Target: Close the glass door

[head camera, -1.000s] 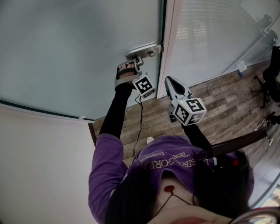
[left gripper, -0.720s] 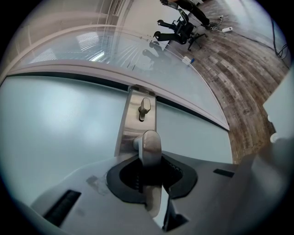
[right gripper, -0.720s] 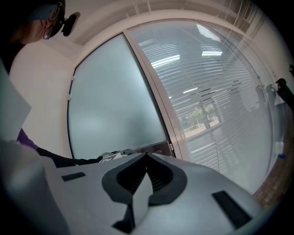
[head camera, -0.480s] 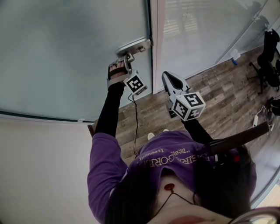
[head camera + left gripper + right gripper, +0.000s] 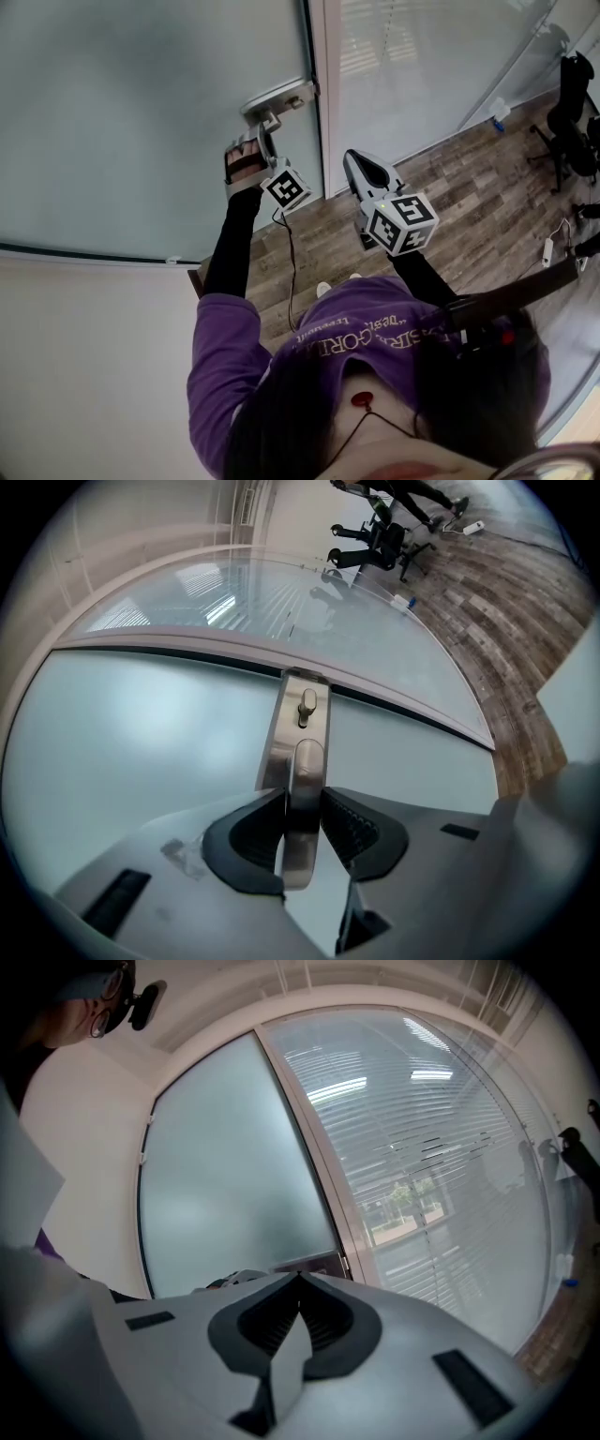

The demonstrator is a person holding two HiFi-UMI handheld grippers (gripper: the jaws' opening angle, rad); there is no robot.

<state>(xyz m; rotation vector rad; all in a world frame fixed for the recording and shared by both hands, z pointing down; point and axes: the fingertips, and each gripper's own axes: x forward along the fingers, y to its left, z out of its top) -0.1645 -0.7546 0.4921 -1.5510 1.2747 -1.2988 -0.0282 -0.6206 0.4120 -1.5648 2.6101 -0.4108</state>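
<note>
Glass door (image 5: 141, 112) handle (image 5: 305, 761) between spread left gripper (image 5: 302, 803) jaws, just opened; right gripper (image 5: 300, 1281) pressed together, empty.

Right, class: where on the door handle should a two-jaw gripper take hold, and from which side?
Probably the lever, midway along its bar, coming head-on at the door with a jaw on each long side. The bar is slim and stands clear of the plate, so both jaws fit round it.

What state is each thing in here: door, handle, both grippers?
glass door: looks shut against its frame.
door handle: between the left gripper's jaws.
left gripper: jaws have just been opening, around the handle.
right gripper: shut, empty.
</note>
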